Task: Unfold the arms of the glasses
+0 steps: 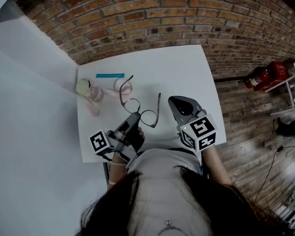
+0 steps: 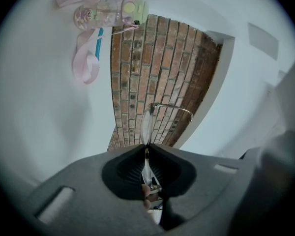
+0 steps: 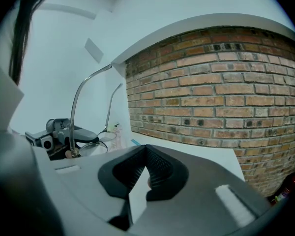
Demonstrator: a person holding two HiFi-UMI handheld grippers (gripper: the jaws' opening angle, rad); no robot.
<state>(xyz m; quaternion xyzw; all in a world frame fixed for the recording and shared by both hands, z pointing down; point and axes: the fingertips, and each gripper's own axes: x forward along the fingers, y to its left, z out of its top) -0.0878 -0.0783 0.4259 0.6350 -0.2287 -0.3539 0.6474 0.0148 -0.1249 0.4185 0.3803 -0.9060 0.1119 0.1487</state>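
Note:
Thin dark-rimmed glasses (image 1: 148, 118) lie in the middle of the white table (image 1: 187, 68), both arms swung out and pointing toward the brick wall. My left gripper (image 1: 136, 117) is shut on the frame near the left lens. In the left gripper view the glasses (image 2: 146, 127) run edge-on out of the closed jaws, one arm curving off to the right. To the right of the glasses my right gripper (image 1: 176, 101) rests on the table, shut with nothing in it. From the right gripper view (image 3: 146, 150) the glasses (image 3: 90, 148) stand at the left, arms rising upward.
A clear bottle with a pink strap (image 1: 91, 90) and a blue stick (image 1: 109, 75) lie at the table's far left. The brick wall (image 1: 187, 18) runs behind the table. A red fire extinguisher (image 1: 265, 75) lies on the wooden floor to the right.

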